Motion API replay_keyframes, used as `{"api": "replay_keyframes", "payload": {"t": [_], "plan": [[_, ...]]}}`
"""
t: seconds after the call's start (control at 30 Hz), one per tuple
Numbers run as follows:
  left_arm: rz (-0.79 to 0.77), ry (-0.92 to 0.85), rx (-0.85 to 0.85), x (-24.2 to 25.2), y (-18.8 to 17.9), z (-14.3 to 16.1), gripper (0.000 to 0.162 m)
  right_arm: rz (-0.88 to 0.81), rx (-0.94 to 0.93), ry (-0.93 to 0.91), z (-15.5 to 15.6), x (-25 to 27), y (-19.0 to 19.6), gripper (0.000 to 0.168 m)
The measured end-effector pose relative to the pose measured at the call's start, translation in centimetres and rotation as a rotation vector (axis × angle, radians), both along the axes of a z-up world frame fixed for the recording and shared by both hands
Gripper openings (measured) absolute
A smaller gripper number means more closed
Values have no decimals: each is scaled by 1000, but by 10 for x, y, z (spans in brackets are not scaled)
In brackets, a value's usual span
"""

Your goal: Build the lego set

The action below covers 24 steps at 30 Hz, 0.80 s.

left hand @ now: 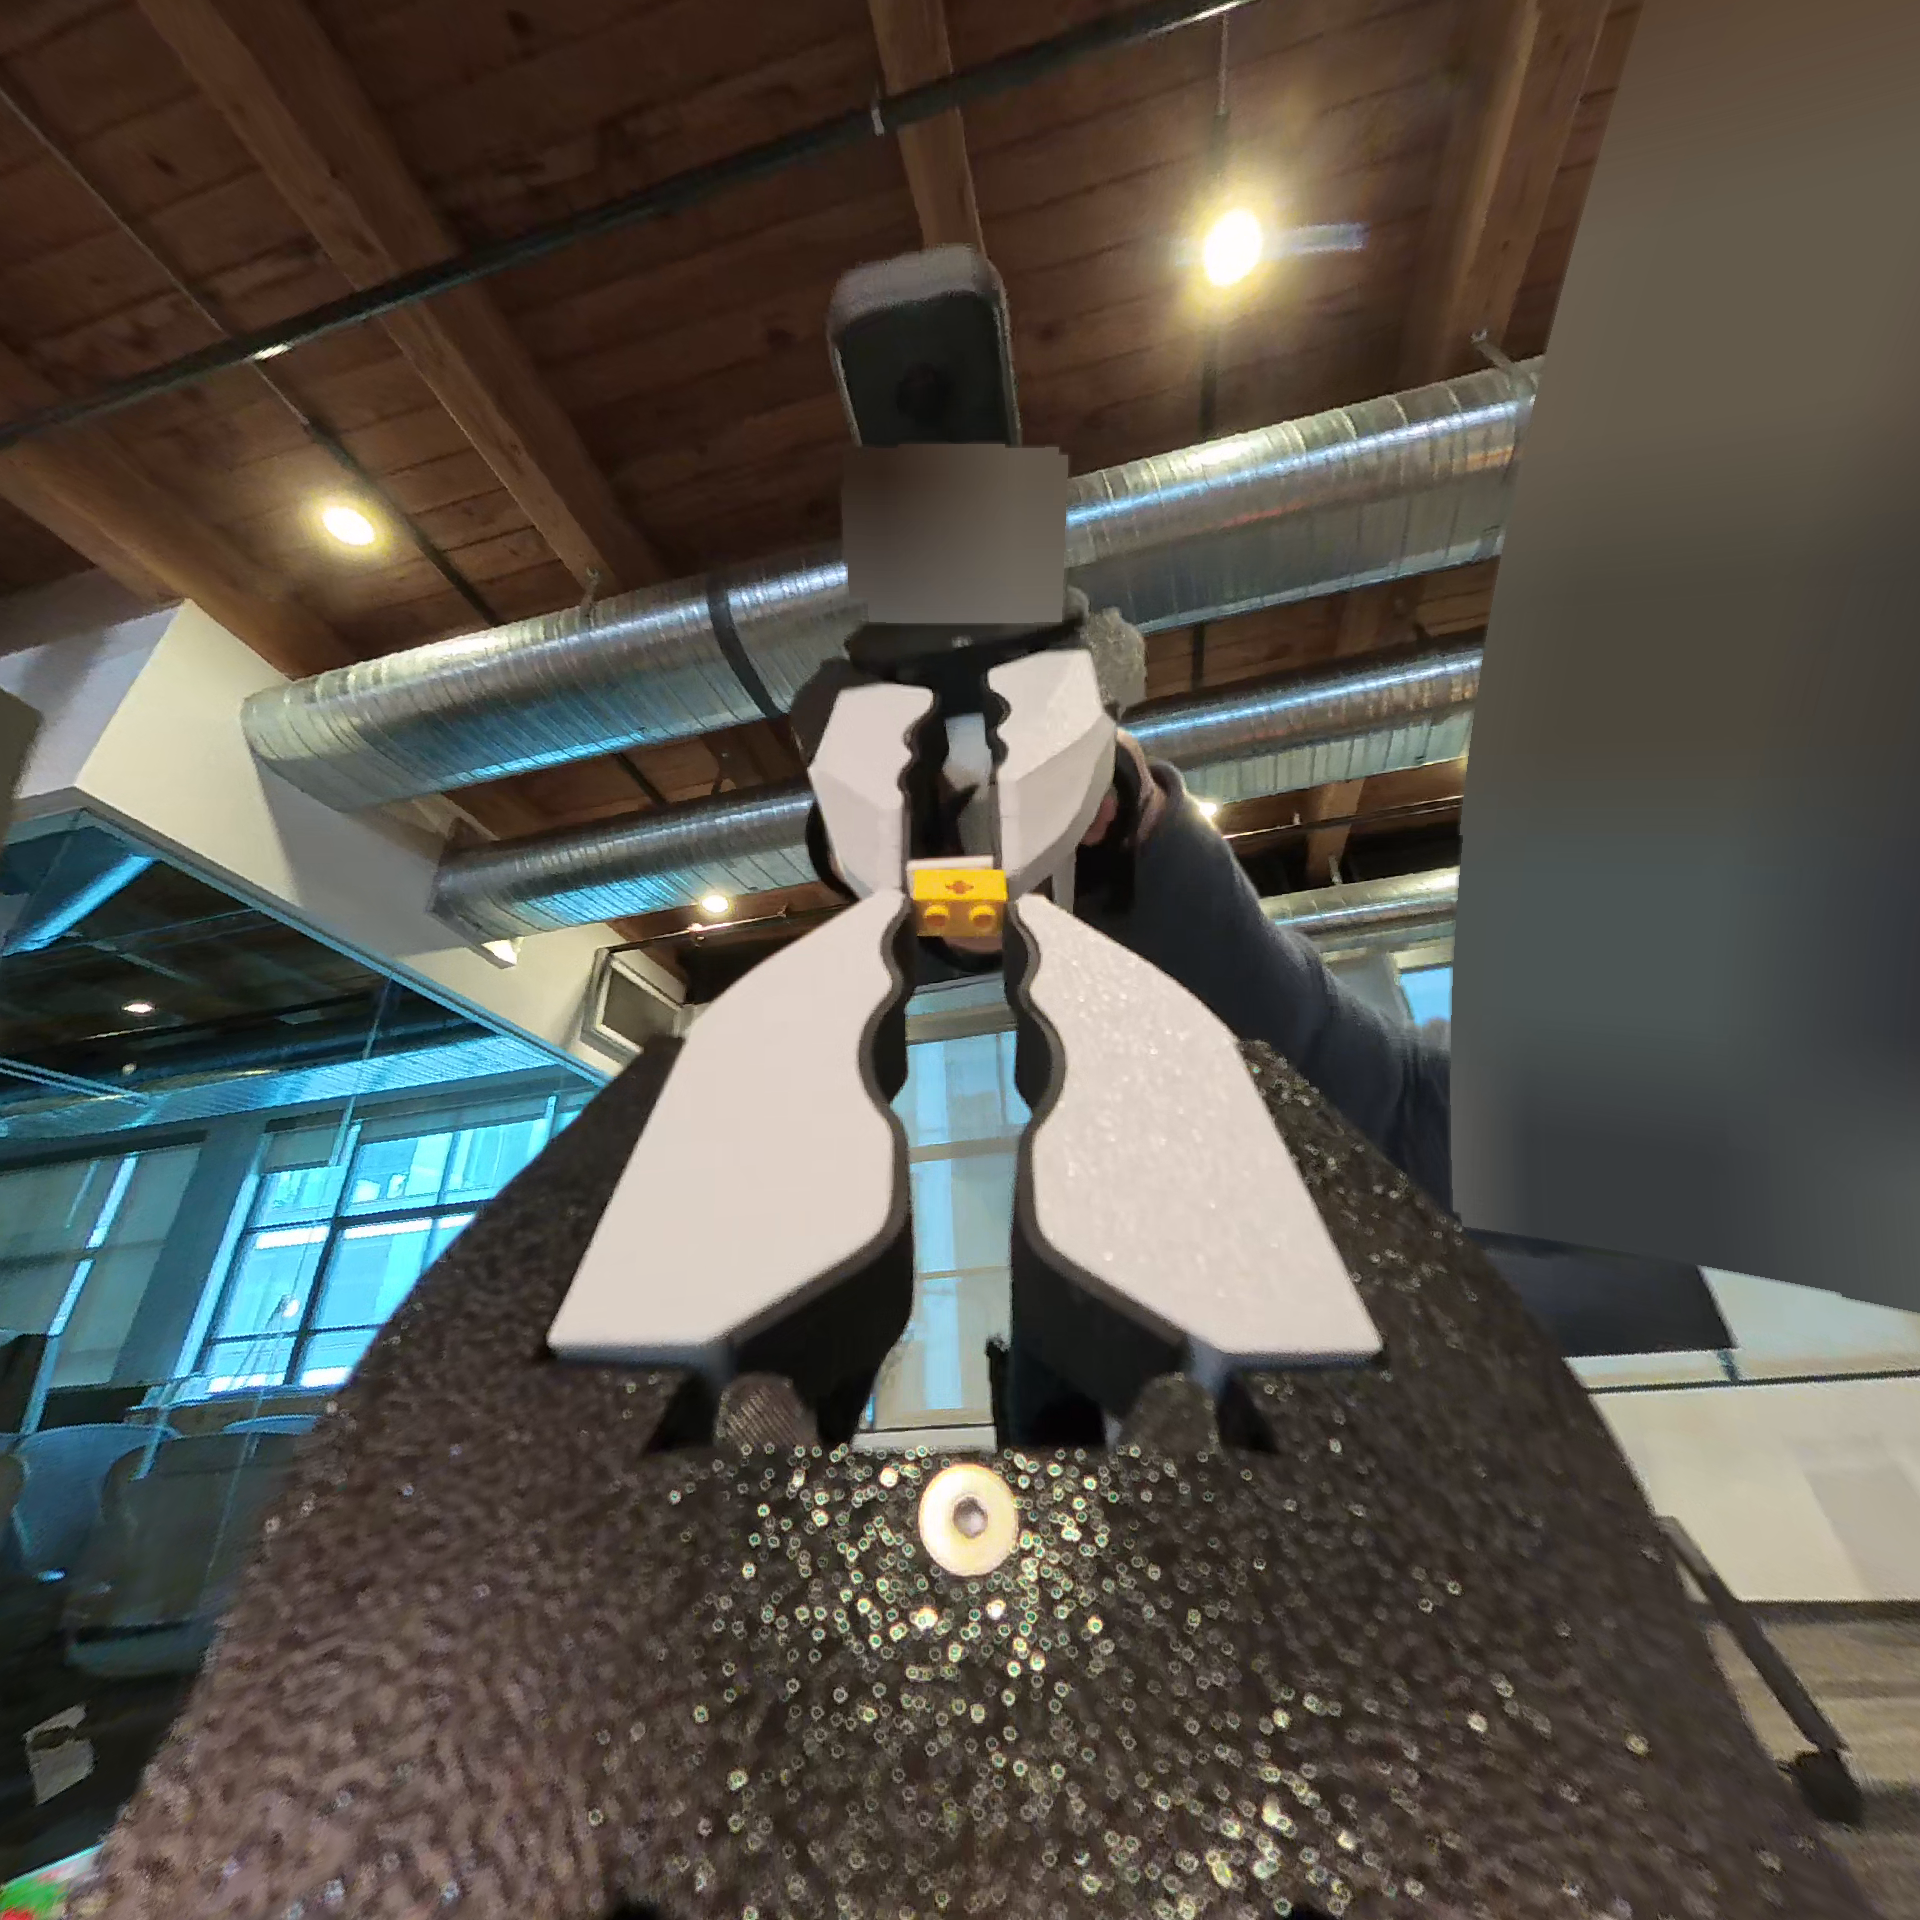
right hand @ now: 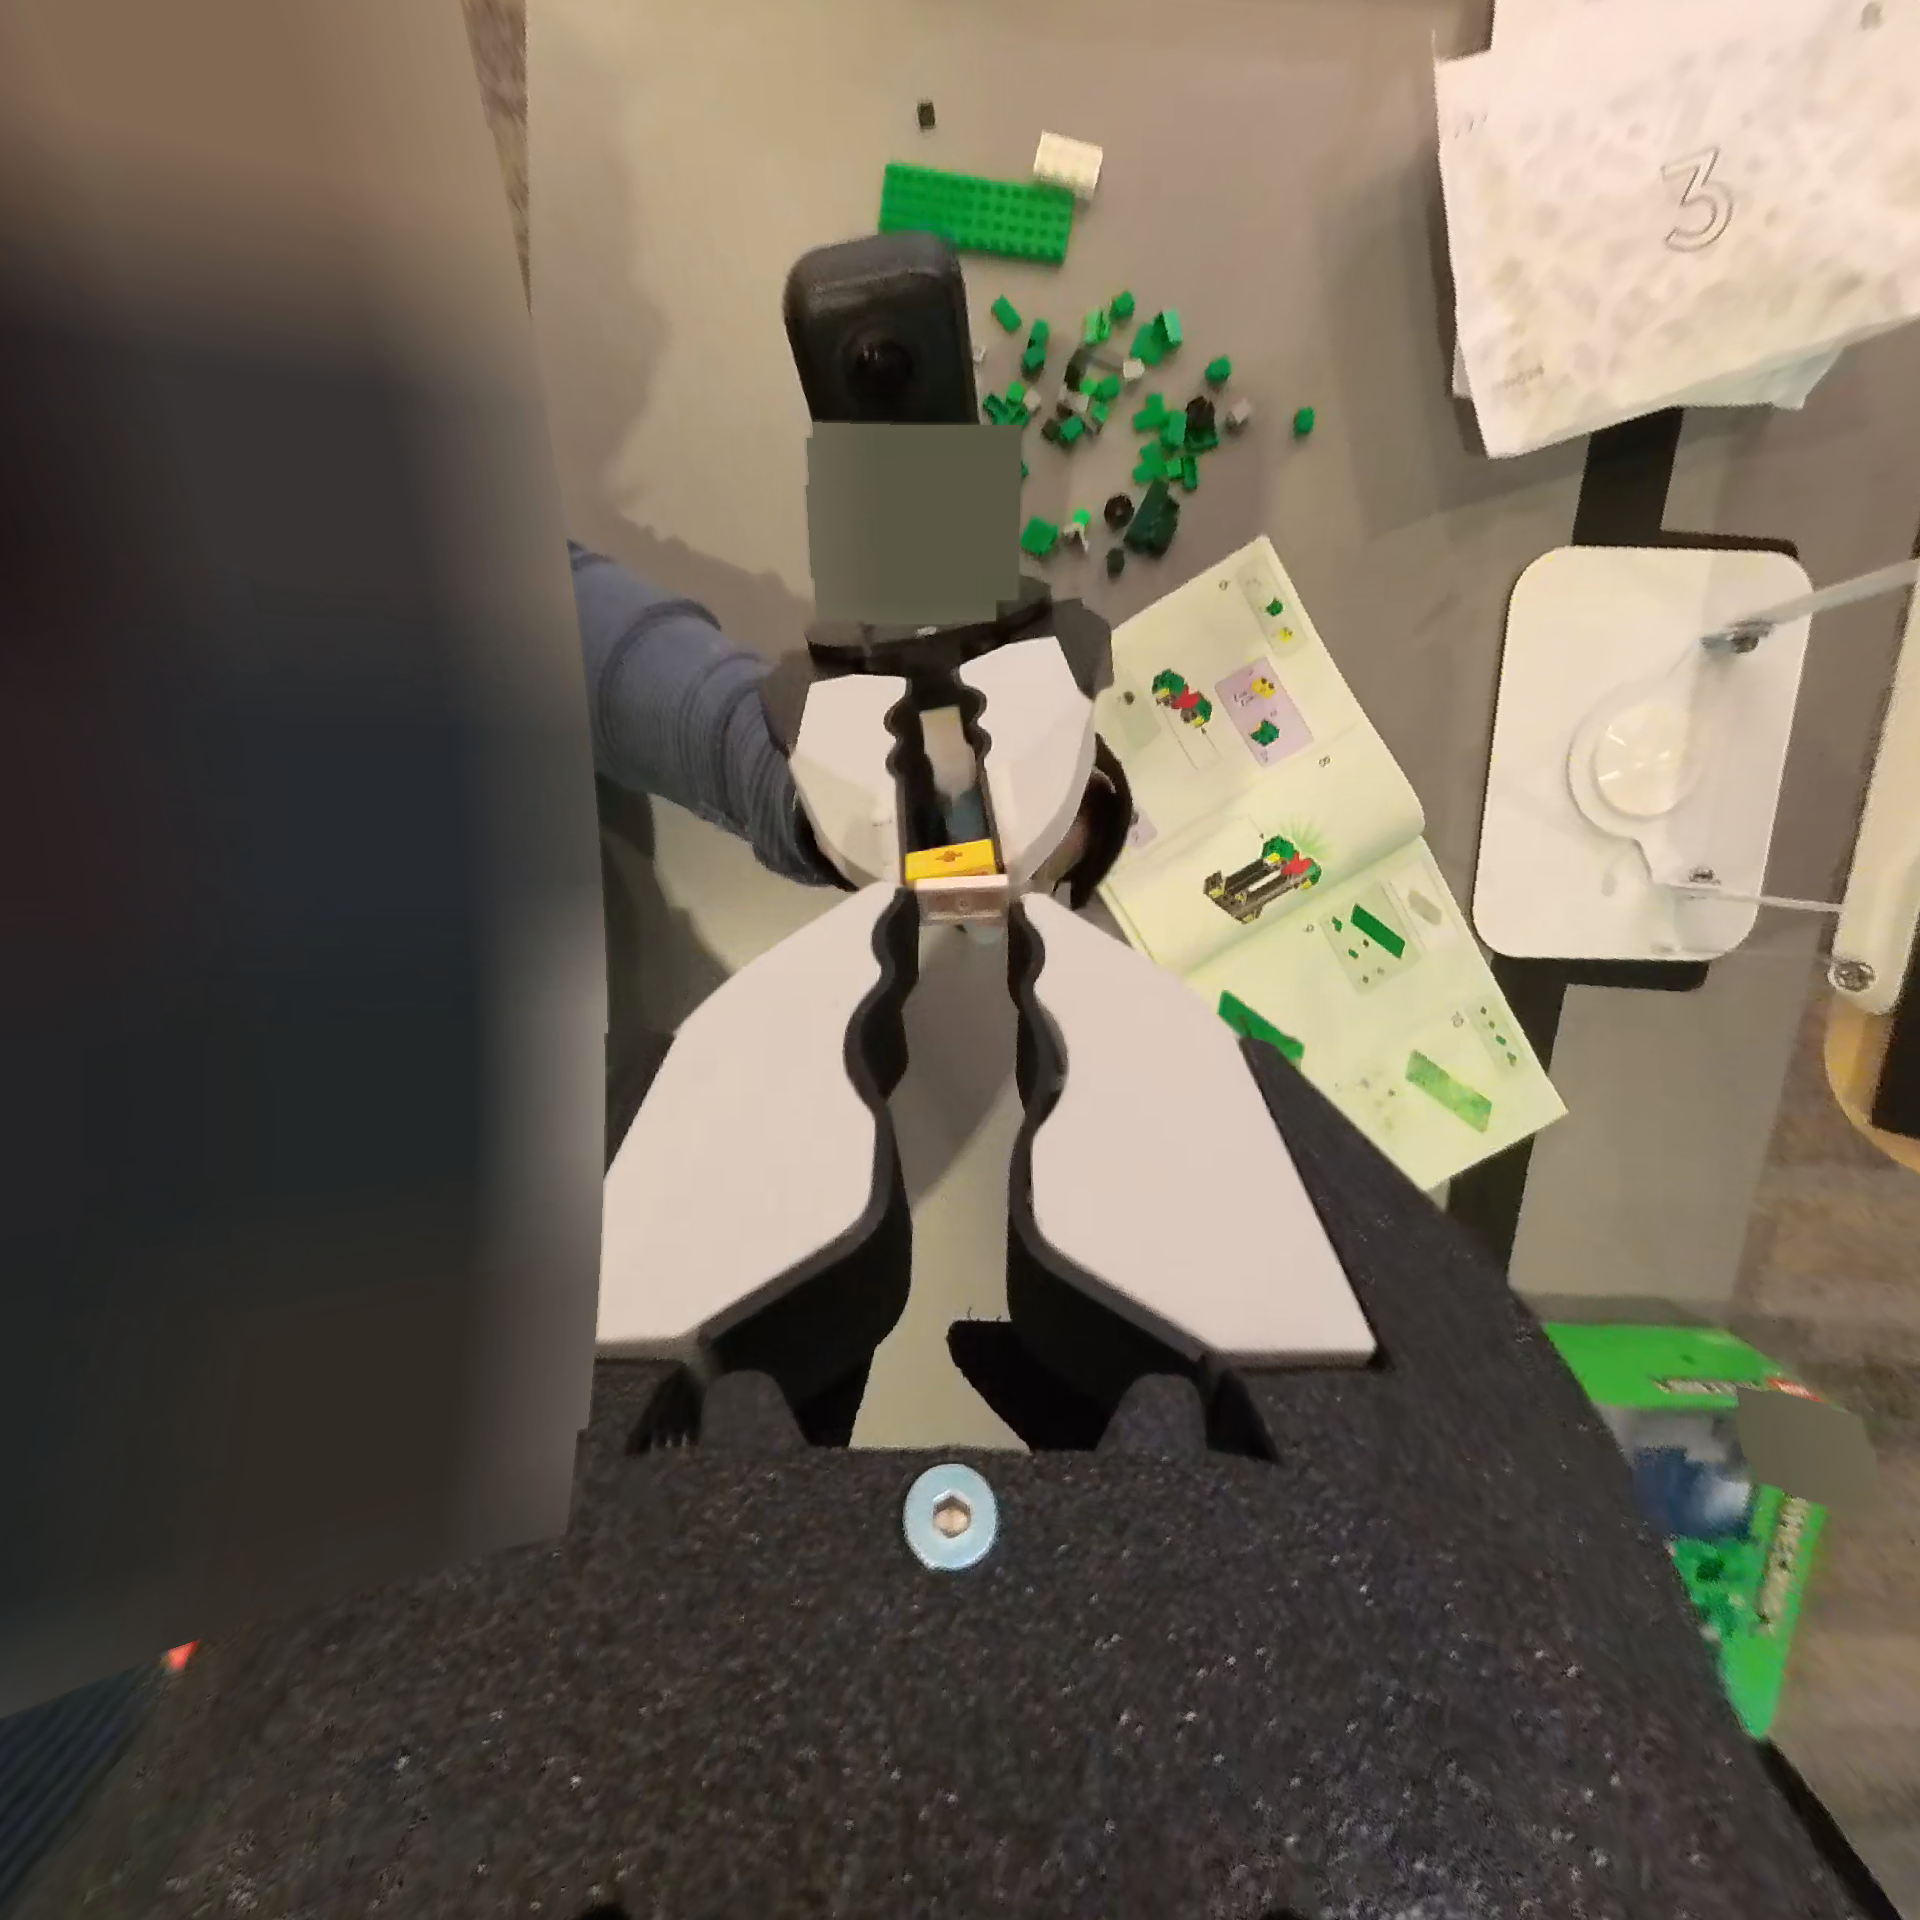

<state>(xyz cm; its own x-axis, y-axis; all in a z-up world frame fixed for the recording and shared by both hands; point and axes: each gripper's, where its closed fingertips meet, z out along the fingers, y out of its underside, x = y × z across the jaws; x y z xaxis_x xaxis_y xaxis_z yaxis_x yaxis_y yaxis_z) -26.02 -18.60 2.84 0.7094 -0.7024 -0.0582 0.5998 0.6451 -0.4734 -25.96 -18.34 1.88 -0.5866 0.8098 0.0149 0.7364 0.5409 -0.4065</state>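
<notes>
The two grippers meet tip to tip in the air. In the left wrist view, my left gripper (left hand: pixel 961 914) is shut on a small yellow brick (left hand: pixel 958 902), studs facing the camera. The right gripper (left hand: pixel 951 857) comes in from above, holding a pale plate (left hand: pixel 951 863) against the yellow brick's top. In the right wrist view, my right gripper (right hand: pixel 961 914) is shut on that pale plate (right hand: pixel 961 902). The yellow brick (right hand: pixel 948 860) sits just beyond it in the left gripper (right hand: pixel 948 847). The two pieces touch.
On the grey table (right hand: pixel 727 312) below lie a green baseplate (right hand: pixel 977 213), a white brick (right hand: pixel 1068 161), a scatter of green and dark pieces (right hand: pixel 1132 416) and an open instruction booklet (right hand: pixel 1330 883). A paper bag (right hand: pixel 1662 229) and the set's box (right hand: pixel 1714 1507) are at the right. The grippers are tip to tip, or close to it.
</notes>
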Motion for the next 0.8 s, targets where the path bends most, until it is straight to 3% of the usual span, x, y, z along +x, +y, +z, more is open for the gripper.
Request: {"api": "replay_keyframes", "payload": {"t": [0.8], "plan": [[-99,-177,105,-34,-14,-2,15,-19,181,-377,-4,-31,-13,16]]}}
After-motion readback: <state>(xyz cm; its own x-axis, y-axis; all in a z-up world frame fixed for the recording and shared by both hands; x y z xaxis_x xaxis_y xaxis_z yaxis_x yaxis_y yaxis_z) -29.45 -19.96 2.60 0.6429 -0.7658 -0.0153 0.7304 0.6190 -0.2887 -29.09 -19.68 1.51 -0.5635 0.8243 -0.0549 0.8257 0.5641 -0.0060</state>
